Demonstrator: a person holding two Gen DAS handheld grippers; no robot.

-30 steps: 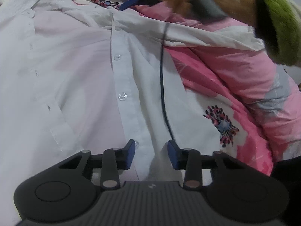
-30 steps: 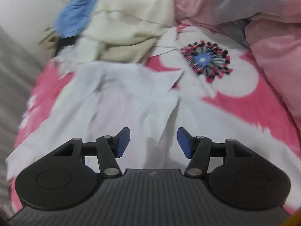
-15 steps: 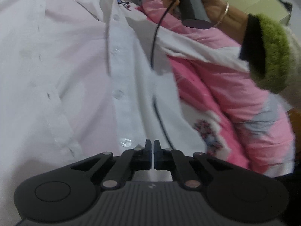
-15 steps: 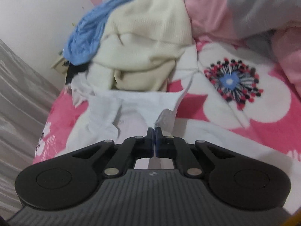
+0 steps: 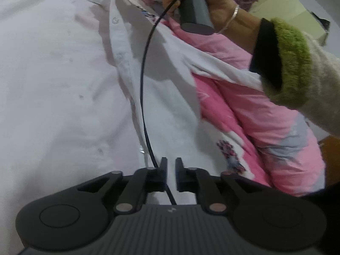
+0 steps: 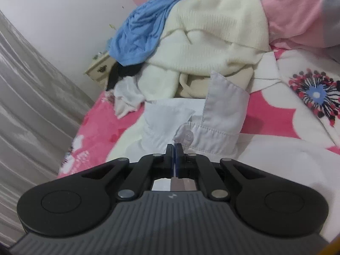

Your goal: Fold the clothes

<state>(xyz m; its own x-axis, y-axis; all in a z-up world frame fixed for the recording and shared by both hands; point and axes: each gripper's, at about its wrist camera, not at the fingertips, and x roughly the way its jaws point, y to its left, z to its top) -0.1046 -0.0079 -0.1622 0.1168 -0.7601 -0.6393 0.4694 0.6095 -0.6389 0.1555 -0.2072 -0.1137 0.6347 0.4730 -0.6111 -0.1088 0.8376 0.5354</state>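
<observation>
Pink bedding (image 5: 244, 114) with big flowers covers the bed, and a grey curtain (image 6: 25, 110) hangs at the left in the right wrist view. A white shirt (image 5: 63, 85) lies spread flat on the bedding. Its button strip (image 5: 123, 63) runs from near to far, leaning a little left at the far end. The collar (image 6: 225, 106) is at the far end, next to a heap of clothes: a cream sweater (image 6: 212, 31) with a blue top (image 6: 144, 27) on it.

The left gripper (image 5: 171, 167) sits low over the near part of the shirt, just right of the button strip. Its fingers are almost together with a small gap, and I cannot tell if cloth is caught in it. A black cable (image 5: 144, 85) runs past it.

The right gripper (image 6: 174, 155) has its fingers pressed together on the shirt just below the collar button. The person's right hand (image 5: 212, 6) holds the grey handle (image 5: 193, 12) at the far right, wrist bent down, with a green cuff (image 5: 291, 63) on the sleeve.
</observation>
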